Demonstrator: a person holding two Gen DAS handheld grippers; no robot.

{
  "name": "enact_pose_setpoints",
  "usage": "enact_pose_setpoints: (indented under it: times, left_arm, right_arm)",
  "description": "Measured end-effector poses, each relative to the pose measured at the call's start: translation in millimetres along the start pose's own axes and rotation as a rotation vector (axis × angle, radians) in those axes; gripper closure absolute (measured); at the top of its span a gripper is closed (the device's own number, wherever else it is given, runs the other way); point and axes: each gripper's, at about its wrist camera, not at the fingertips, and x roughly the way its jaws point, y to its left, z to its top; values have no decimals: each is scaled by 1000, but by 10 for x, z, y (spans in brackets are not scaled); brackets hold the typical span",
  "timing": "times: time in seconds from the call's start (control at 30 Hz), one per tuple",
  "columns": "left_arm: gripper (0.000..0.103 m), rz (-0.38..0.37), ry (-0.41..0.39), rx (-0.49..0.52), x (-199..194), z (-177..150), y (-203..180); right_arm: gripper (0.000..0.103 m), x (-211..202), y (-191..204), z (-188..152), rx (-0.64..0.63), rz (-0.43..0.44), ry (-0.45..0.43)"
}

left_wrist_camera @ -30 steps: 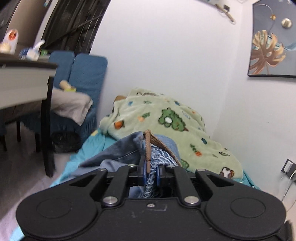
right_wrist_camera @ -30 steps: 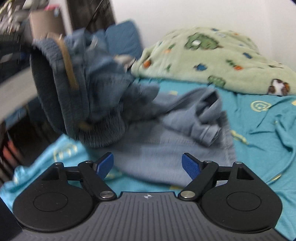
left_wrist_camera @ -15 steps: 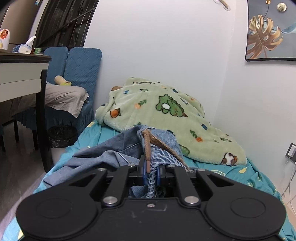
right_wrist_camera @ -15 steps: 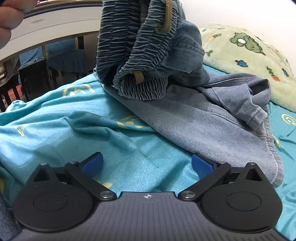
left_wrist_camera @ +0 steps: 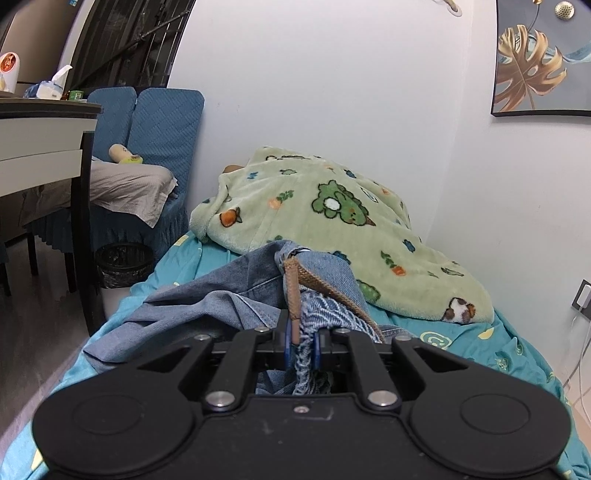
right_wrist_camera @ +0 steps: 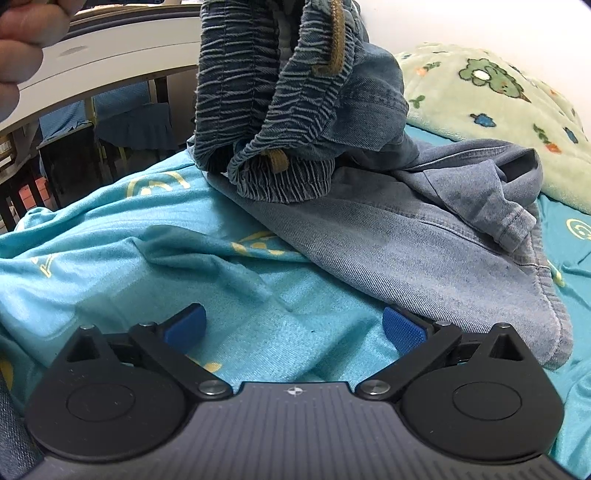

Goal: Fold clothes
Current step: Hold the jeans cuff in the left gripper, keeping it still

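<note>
A pair of blue denim pants (right_wrist_camera: 406, 229) with a gathered elastic waistband (right_wrist_camera: 266, 99) and a brown drawstring (right_wrist_camera: 338, 33) lies partly on the teal bedsheet (right_wrist_camera: 147, 251). My left gripper (left_wrist_camera: 300, 345) is shut on the waistband and drawstring (left_wrist_camera: 293, 291), holding that end lifted; the rest of the denim (left_wrist_camera: 207, 299) trails over the bed. My right gripper (right_wrist_camera: 293, 328) is open and empty, low over the sheet, just in front of the pants' leg hem.
A green cartoon fleece blanket (left_wrist_camera: 332, 221) is heaped at the bed's far end against the white wall. A table (left_wrist_camera: 40, 140), blue covered chairs (left_wrist_camera: 162, 125) and a black bin (left_wrist_camera: 123, 264) stand left of the bed. A hand (right_wrist_camera: 18, 40) shows top left.
The right gripper swung down and now sits low over the sheet near the pants hem. The left gripper still holds the waistband and has steadied; little moved in the last half second.
</note>
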Motion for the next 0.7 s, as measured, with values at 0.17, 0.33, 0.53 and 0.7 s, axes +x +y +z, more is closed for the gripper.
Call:
enact_pose_setpoints:
  times: [0.17,0.33,0.53,0.7]
  left_arm:
    - [93,3,13,-26,47,10,-14]
    - [93,6,13,-25,62,7,-39]
    - [92,10,16,-22,54,-13,-9]
    - [92,8,21,-15,82,-20,-25]
  right_arm:
    - [0,1,5,-4,1,1,0]
    - [0,-1,4,-5,3,2,0]
    - [0,-1,10,-6,2,2,0]
    - [0,-2,6,-7,3,3,0]
